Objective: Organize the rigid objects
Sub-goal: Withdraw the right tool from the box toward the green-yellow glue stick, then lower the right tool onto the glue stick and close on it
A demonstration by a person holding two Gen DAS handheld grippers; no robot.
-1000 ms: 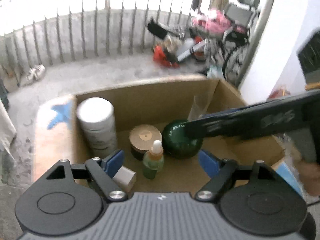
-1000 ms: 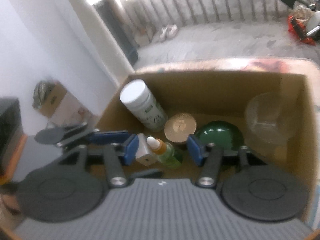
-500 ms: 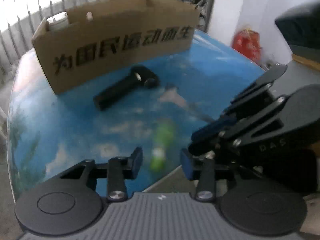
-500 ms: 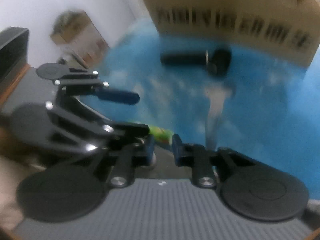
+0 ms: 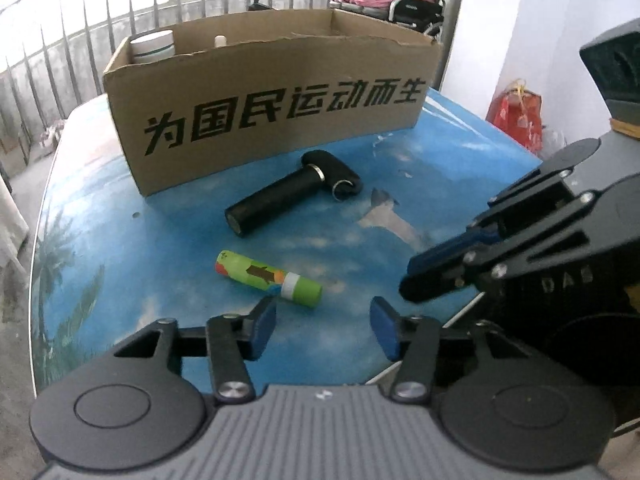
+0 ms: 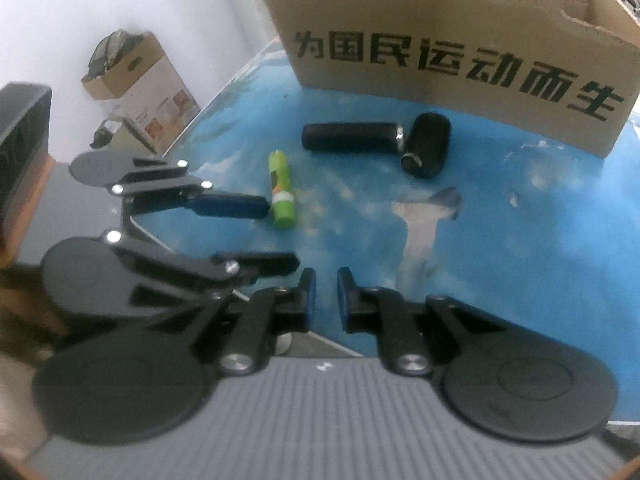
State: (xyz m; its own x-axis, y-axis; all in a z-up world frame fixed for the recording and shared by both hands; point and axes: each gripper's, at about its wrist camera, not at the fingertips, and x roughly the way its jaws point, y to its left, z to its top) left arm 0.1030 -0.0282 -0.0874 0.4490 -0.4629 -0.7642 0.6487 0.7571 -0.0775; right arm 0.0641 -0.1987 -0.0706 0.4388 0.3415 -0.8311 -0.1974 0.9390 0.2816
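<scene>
A green tube lies on the blue table, just ahead of my open, empty left gripper; it also shows in the right wrist view. A black T-shaped handheld device lies behind it, near the cardboard box with black printed characters. The device and the box also show in the right wrist view. My right gripper is nearly shut and empty, low over the table's front edge. The left gripper appears to its left.
A white jar and a small bottle top stick up inside the box. A balcony railing stands behind the table. A small carton sits on the floor by the wall. A red bag lies at the right.
Both grippers have pulled back from above the box to the table's near edge. The left gripper has opened wider; the right gripper has narrowed to a small gap. The views have steadied.
</scene>
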